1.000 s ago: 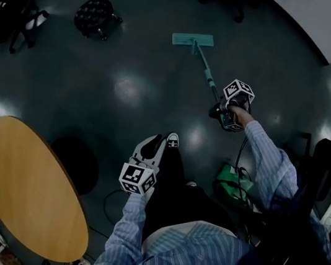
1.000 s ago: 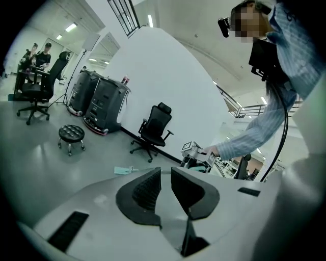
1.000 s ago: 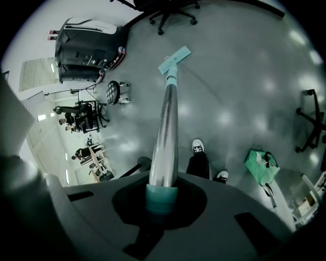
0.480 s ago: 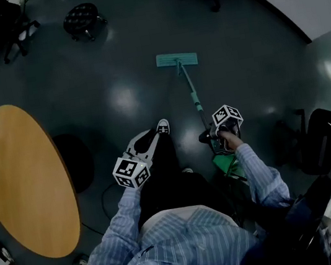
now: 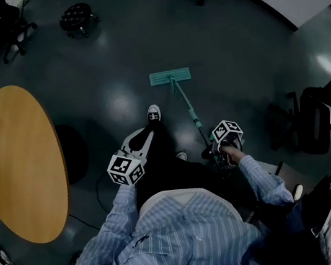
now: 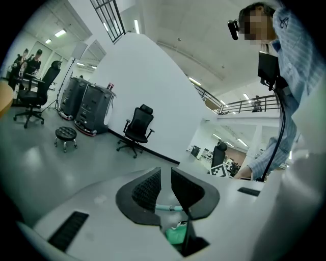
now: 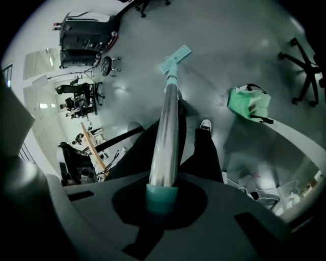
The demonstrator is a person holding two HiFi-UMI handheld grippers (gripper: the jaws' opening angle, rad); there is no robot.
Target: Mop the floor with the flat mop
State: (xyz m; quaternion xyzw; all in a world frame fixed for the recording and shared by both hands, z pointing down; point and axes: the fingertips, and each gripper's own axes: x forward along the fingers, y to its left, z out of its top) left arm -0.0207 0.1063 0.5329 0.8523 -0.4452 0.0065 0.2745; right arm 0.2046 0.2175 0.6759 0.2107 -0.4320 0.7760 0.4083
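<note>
Right gripper (image 7: 162, 196) clamped on the handle (image 7: 168, 132) of the flat mop (image 5: 170, 76), its head flat on the floor (image 5: 234, 54) near the person's shoe (image 5: 153, 113). Left gripper (image 6: 165, 189) empty, jaws narrowly apart.

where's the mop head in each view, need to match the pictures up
Head view: mop head just above centre.
Left gripper view: not in it.
Right gripper view: mop head at top centre, at the far end of the handle gripped in the right tongs.
Shared landmark: the round stool, seen in all three.
</note>
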